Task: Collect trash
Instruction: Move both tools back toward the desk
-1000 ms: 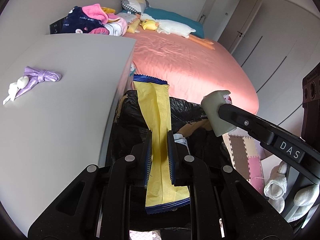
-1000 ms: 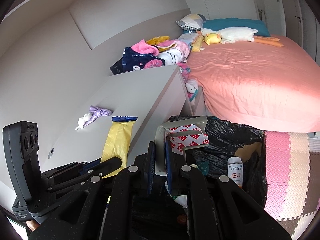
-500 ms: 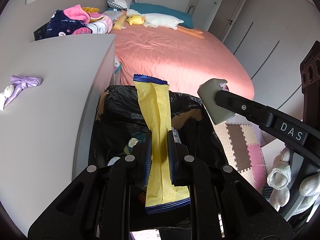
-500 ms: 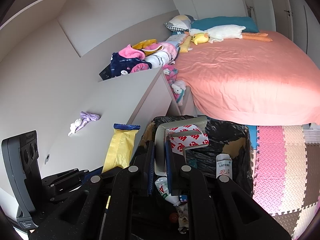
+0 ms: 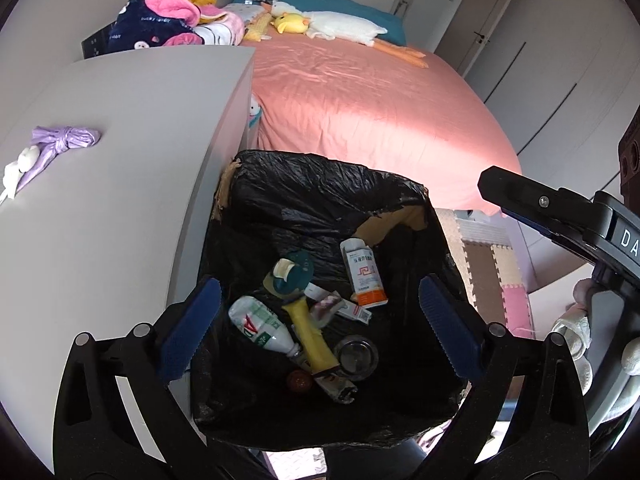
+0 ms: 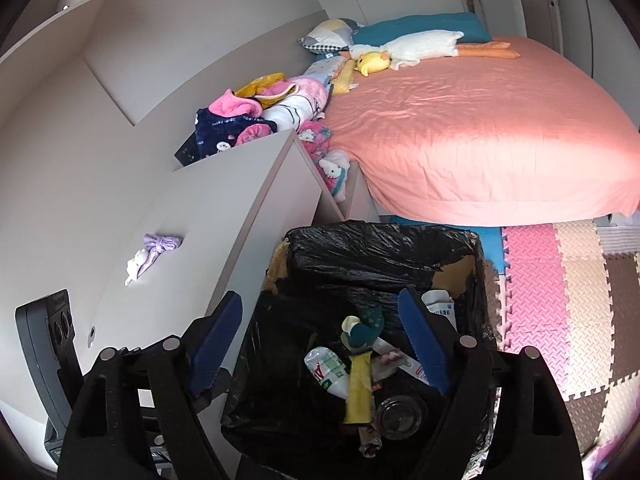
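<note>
**Two open grippers over one lined trash box**

One trash box [image 5: 320, 184] lined with a black bag stands on the floor, touching the side of the grey cabinet [image 5: 120, 152] and just in front of the bed [image 5: 360, 100]. Inside it lie one yellow wrapper [image 5: 310, 332] with blue ends, one white and green bottle [image 5: 260, 326], one white and orange medicine box [image 5: 362, 274], one dark green tape dispenser [image 5: 292, 276], one clear round lid [image 5: 356, 356], one small reddish-brown ball [image 5: 299, 380] and a few smaller scraps too crumpled to count. The wrapper lies across the middle of the heap, with the bottle touching its left side.

Above the trash box, the left gripper [image 5: 320, 320] has its two blue-padded jaws opening wide with nothing between them. The right gripper [image 6: 320, 344] also hangs over the trash box, its two jaws opening and gripping nothing. In the left wrist view one black finger of the right gripper juts in above the box's right rim.

On the cabinet top, well apart from the trash box, lies one knotted purple bag [image 5: 60, 142] with one small white toy [image 5: 22, 162] touching it. Beyond the trash box, the bed carries one white goose plush [image 5: 340, 28], one yellow duck plush [image 5: 290, 22] and one pile of clothes [image 5: 172, 20] behind the cabinet. To the right of the trash box are foam floor mats [image 6: 560, 300] in pink, beige and brown.
</note>
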The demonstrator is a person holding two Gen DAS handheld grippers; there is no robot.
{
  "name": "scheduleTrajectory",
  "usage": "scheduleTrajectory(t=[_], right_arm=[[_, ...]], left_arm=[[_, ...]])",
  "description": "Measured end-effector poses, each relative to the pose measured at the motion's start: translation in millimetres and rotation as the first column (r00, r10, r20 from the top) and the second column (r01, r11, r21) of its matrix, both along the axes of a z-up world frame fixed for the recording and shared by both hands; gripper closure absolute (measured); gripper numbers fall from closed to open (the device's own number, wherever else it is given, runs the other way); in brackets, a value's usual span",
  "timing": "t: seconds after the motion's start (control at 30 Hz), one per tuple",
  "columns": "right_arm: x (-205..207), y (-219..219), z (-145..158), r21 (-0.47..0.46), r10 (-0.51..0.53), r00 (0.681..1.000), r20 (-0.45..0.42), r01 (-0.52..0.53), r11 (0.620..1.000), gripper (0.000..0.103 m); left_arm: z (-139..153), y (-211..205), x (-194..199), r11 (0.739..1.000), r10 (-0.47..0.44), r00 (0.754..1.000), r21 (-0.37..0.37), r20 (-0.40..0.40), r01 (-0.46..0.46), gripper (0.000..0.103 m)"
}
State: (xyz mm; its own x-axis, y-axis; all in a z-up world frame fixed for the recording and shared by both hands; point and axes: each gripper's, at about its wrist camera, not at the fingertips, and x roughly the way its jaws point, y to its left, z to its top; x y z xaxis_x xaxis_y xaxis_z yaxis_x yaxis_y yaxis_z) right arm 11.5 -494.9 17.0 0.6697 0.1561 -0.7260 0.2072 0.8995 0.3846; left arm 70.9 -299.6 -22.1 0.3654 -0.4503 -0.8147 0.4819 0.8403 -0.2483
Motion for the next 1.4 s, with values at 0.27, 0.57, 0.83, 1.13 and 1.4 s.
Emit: scheduleTrajectory(t=[0.27,0.57,0.83,1.13,1.4], right_arm=[[5,8,-4,-0.002,0.028,1.0,-0.009,-0.028,1.0,0.022],[15,27,-9,-0.008,0.071,0.997,-0.011,-0.071,0.997,0.022],[33,58,-10,-0.018,0.126,0.992,0.011,-0.126,0.992,0.022],[60,91,-16,-0.02,0.156,0.988,0.002,-0.156,0.988,0.022],[85,124,-21,-0.038,0.197,0.98,-0.009,-0.197,0.98,0.022]], left_arm=[[1,12,-2,1.0,0.016,1.0,0.002,0.016,-0.016,0.007],[-2,35,8,0.998,0.057,0.998,0.016,0.032,-0.058,0.007],[-1,67,22,0.993,0.111,0.993,0.027,0.049,-0.112,0.007],[-4,107,39,0.985,0.163,0.984,0.039,0.066,-0.165,0.007],[-7,145,57,0.974,0.22,0.973,0.045,0.068,-0.224,0.007]])
